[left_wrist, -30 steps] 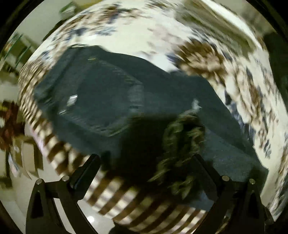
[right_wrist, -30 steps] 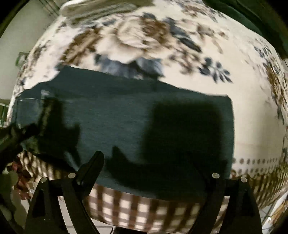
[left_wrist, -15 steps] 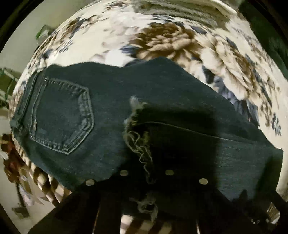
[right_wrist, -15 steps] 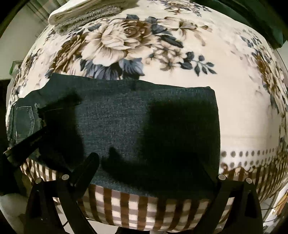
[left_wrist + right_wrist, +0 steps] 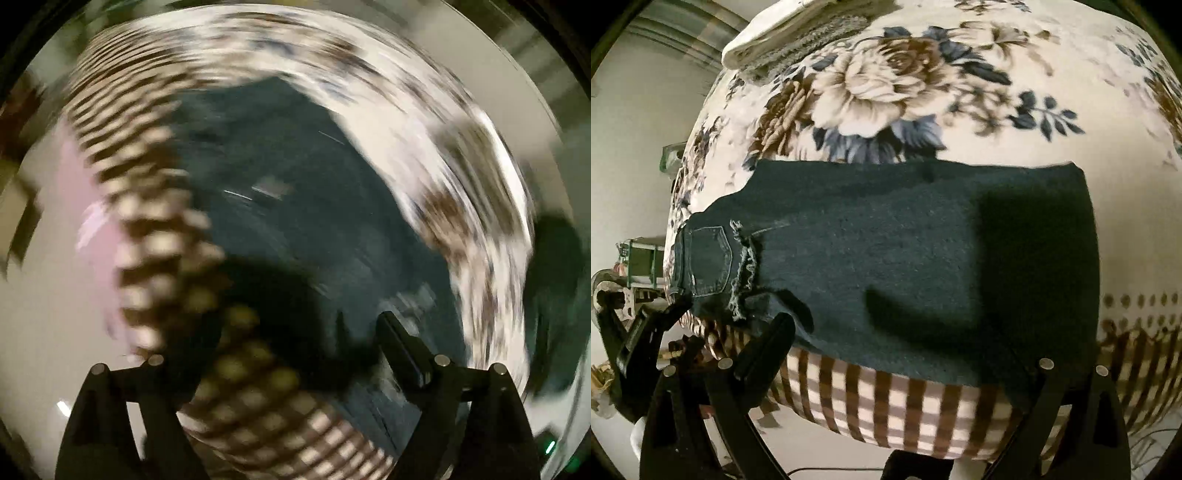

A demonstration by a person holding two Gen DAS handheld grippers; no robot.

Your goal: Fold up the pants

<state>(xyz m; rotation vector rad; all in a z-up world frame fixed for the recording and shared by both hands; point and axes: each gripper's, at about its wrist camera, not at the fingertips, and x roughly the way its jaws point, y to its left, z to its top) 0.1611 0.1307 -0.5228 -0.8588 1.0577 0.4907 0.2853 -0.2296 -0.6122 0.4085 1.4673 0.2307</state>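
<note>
Two hand-held grippers hang over a pair of dark denim jeans (image 5: 908, 258) laid along the near edge of a bed, a fold in the garment apparently made and another likely to come. The right gripper (image 5: 908, 362) hovers at the bed's edge with its jaws spread wide and nothing between them, its shadow falling across the middle of the denim; the stance suggests it is squaring up to the near hem rather than gripping it. The left gripper (image 5: 291, 347), seen through heavy motion blur in its own camera, also shows its jaws wide apart and empty, and its black frame shows at the lower left of the right camera's view, off the waist end of the jeans. The jeans lie doubled, the frayed leg cuffs (image 5: 742, 269) brought up to rest just beside the back pocket (image 5: 709, 258), which keeps the bundle compact and within reach of both tools. Beneath them, a blanket (image 5: 960, 85) carries a brown-and-cream checked border at the near edge and large brown, cream and blue roses farther back. A folded pale textile (image 5: 783, 40) sits at the far corner of the bed. Beyond, plain light walls and a cluttered green shelf at left are only dimly readable.
</note>
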